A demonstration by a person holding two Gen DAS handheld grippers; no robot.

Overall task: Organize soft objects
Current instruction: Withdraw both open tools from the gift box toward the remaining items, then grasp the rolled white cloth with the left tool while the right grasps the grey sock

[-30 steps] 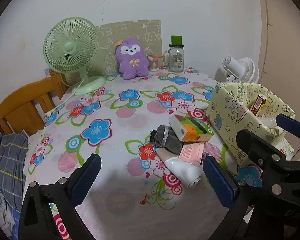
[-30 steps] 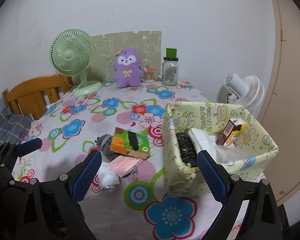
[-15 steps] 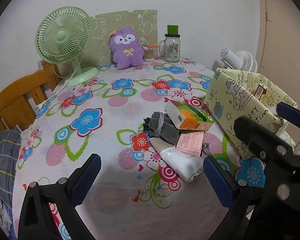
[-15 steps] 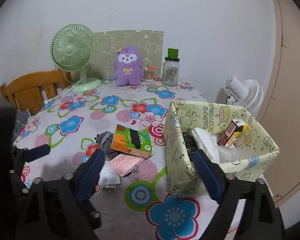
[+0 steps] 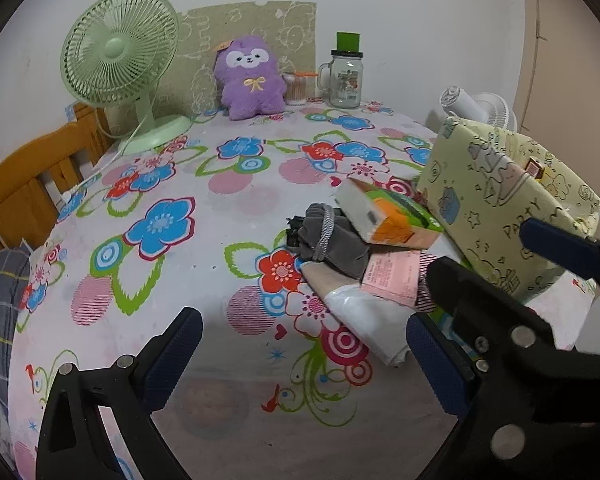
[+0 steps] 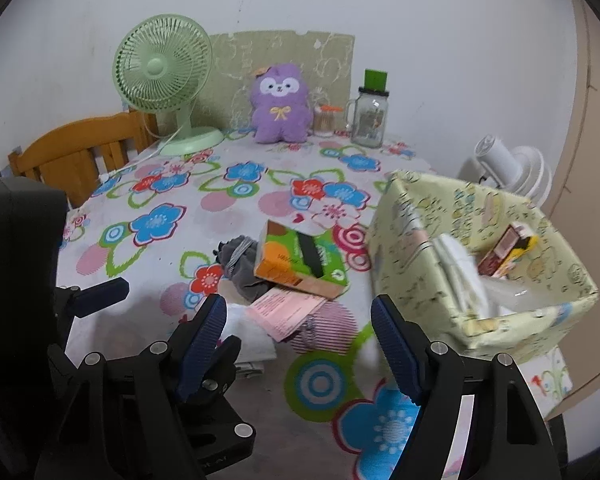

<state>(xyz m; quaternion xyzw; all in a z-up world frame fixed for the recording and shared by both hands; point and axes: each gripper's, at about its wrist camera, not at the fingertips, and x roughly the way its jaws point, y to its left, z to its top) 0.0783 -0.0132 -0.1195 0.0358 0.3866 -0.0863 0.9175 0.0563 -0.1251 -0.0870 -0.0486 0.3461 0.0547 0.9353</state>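
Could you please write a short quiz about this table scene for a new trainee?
1. True or false: the orange-green tissue box lies inside the yellow wrapped box.
2. Which soft item lies left of the tissue box, partly under it: A grey pouch, B purple plush toy, C green fan?
3. Fill in: the right gripper holds ____.

Key: 1 false, it lies on the tablecloth beside it. 2 A. 3 nothing; its jaws have just been closing, empty.

Two fans — one green point(image 6: 164, 80), one white point(image 6: 508, 168) — one purple plush toy point(image 6: 280, 104), one glass jar point(image 6: 370, 120), one wrapped box point(image 6: 420, 272), one tissue pack point(image 6: 300, 260), one wooden chair point(image 6: 80, 160).
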